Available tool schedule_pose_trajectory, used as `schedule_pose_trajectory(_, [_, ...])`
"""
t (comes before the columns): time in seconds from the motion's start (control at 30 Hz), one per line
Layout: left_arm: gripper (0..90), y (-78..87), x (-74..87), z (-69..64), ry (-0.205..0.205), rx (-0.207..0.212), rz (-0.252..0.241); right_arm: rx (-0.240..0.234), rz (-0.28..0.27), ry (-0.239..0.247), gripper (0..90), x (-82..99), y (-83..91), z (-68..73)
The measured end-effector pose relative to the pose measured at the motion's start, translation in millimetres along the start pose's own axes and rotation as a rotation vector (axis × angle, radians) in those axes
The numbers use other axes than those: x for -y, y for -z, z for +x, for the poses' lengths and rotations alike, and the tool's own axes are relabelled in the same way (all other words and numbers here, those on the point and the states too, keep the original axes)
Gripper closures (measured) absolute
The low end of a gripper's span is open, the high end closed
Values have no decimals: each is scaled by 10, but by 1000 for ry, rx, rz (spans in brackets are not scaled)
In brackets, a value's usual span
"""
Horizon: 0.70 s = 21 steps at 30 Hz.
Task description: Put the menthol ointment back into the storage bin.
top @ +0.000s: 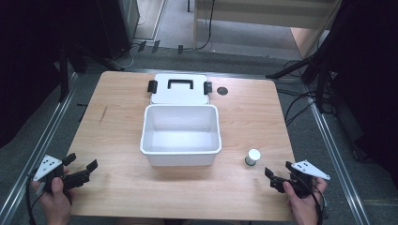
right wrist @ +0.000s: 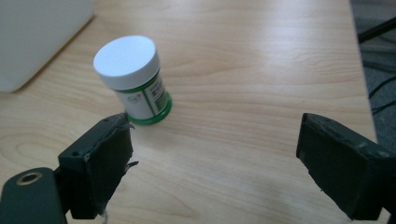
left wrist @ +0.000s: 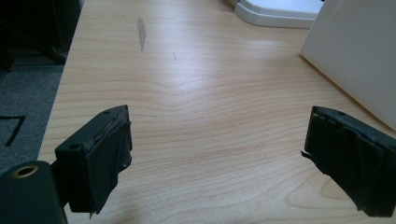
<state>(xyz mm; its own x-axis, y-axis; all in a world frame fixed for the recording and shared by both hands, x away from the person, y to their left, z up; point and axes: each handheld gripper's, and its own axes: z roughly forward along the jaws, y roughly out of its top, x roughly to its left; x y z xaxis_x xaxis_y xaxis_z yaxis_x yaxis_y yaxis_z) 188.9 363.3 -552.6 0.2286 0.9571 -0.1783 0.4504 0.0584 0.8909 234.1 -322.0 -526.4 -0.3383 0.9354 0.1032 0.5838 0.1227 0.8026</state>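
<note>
left gripper [top: 83, 165]: near table edge at about 8 o'clock of the box, held in the person's left hand [top: 55, 199]; jaws spread wide, nothing between them, bare wood under them in the left gripper view [left wrist: 215, 140]
right gripper [top: 271, 174]: near edge at about 4 o'clock of the box, held in the right hand [top: 305, 204]; jaws spread wide, empty; in the right gripper view [right wrist: 215, 149] only tabletop lies between the pads
jar [top: 253, 157]: small, white cap, green base and label, upright on the table; just beyond the right gripper at its 11 o'clock, apart from the jaws; at about 4 o'clock of the box, near its front right corner, not touching; in the right gripper view [right wrist: 132, 78] it stands just past the left-hand jaw tip
table [top: 234, 197]: light wood, dark streak toward the far left
box [top: 180, 150]: white, open, centre of table, inside looks bare; its wall shows at 2 o'clock in the left gripper view [left wrist: 359, 56]
lid [top: 180, 89]: white, lies flat right behind the box at its 12 o'clock, black handle and two black latches up
round dark mark [top: 222, 91]: on the table at 3 o'clock of the lid, just beside it; can't tell what it is
</note>
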Motion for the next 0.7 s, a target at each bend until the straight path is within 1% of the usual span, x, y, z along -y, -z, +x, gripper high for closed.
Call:
schedule_pose_trajectory(0.03, [82,1,1,1,2,2,-2,-17,33,15,116,-51,-1,43])
schedule_pose_trajectory(0.07, [82,1,1,1,2,2,-2,-17,33,15,116,-51,-1,43])
schedule_pose_trajectory(0.1, [82,1,1,2,2,2,-2,-31,70,32,114,-103,5,82])
schedule_pose_trajectory(0.13, [82,1,1,2,2,2,-2,-31,70,32,114,-103,5,82])
schedule_pose_trajectory(0.17, [82,0,1,3,2,3,-2,-34,109,45,118,-155,9,112])
schedule_pose_trajectory(0.2, [82,0,1,3,2,3,-2,-34,109,45,118,-155,9,112])
schedule_pose_trajectory(0.23, [82,1,1,2,6,4,-2,-29,150,58,121,-204,5,142])
schedule_pose_trajectory(0.27, [82,1,1,2,6,4,-2,-29,150,58,121,-204,5,142])
schedule_pose_trajectory(0.3, [82,1,2,3,7,3,-4,-28,174,66,124,-228,-1,157])
schedule_pose_trajectory(0.4, [82,3,2,8,9,7,-4,-49,253,87,132,-295,-26,194])
schedule_pose_trajectory(0.43, [82,3,1,11,10,8,-2,-40,304,102,136,-340,-49,218])
schedule_pose_trajectory(0.47, [82,3,1,11,10,8,-2,-40,304,102,136,-340,-49,218])
schedule_pose_trajectory(0.5, [82,1,0,14,5,10,0,-42,357,113,136,-381,-84,234])
schedule_pose_trajectory(0.63, [82,-4,-2,13,9,11,-1,-35,474,145,140,-447,-158,281])
schedule_pose_trajectory(0.67, [82,-2,-2,15,8,12,0,-49,506,147,137,-462,-178,290])
schedule_pose_trajectory(0.7, [82,-2,-2,15,8,12,0,-49,506,147,137,-462,-178,290])
